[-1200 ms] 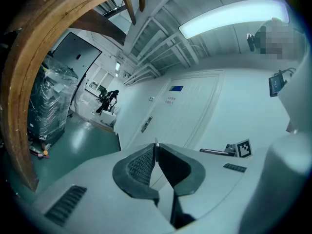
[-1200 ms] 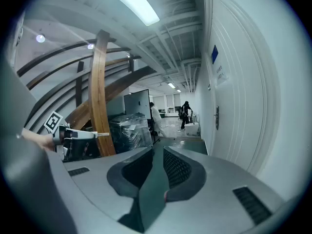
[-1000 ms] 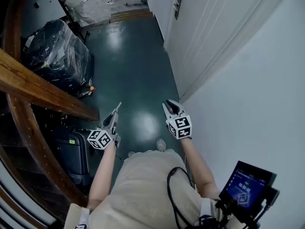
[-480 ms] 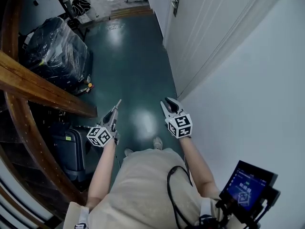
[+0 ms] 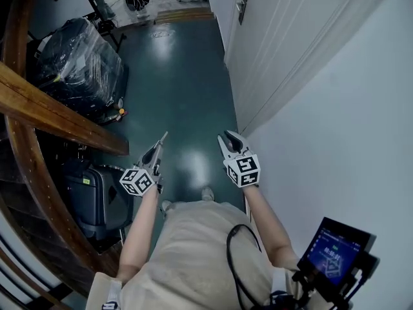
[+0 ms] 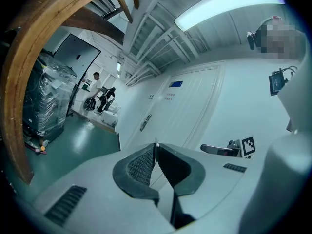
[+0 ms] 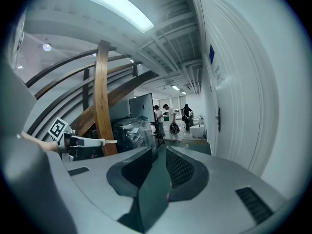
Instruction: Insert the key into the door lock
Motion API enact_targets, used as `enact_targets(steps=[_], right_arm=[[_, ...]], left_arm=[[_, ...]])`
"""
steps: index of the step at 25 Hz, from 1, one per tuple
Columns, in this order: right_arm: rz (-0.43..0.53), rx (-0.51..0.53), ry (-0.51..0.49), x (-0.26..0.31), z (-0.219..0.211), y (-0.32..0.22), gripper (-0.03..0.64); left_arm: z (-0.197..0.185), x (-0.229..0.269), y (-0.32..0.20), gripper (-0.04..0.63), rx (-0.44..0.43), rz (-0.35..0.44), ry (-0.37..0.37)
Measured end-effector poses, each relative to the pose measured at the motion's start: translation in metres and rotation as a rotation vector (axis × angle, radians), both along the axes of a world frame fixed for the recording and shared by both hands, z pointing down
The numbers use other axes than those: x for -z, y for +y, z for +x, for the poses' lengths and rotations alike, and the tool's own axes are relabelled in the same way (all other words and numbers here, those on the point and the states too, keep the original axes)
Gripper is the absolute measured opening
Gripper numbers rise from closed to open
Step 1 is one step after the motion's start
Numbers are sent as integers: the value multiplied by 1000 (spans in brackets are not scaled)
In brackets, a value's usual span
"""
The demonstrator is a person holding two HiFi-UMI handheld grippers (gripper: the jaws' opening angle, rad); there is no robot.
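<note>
My left gripper [image 5: 162,136] is shut on a thin metal key [image 6: 155,146], whose blade pokes out past the fingertips [image 7: 108,141]. It points along the corridor, level, over the green floor. My right gripper [image 5: 230,136] is held beside it, open, with nothing between its ribbed pads [image 7: 180,167]. The door lock with its handle [image 5: 241,6] sits on the white door [image 5: 271,37] far ahead on the right, well beyond both grippers. The same handle [image 6: 145,123] shows small in the left gripper view, and in the right gripper view the handle [image 7: 219,119] is on the right wall.
A plastic-wrapped dark stack [image 5: 77,63] stands at the left. Curved wooden stair beams [image 5: 58,118] run beside it, with a black case [image 5: 97,199] under them. The white wall [image 5: 335,141] closes the right side. People [image 6: 95,89] stand at the corridor's far end.
The person has walked forward along the corridor: the wrapped stack and black case have slid down the head view. Both grippers keep the same pose and spacing.
</note>
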State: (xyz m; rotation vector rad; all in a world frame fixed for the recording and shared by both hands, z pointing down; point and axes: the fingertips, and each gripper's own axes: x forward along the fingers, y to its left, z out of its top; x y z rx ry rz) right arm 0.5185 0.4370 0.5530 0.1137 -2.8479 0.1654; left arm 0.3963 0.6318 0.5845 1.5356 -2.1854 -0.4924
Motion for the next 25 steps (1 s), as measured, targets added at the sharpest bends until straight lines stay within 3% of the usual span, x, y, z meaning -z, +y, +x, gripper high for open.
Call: enact_targets(steps=[10, 25], right_arm=[[-13, 17, -29, -3, -23, -20, 78], [-16, -11, -25, 12, -154, -33, 78]], left_arm=[[-12, 0, -16, 35, 20, -12, 7], [-151, -13, -42, 35, -37, -11, 54]])
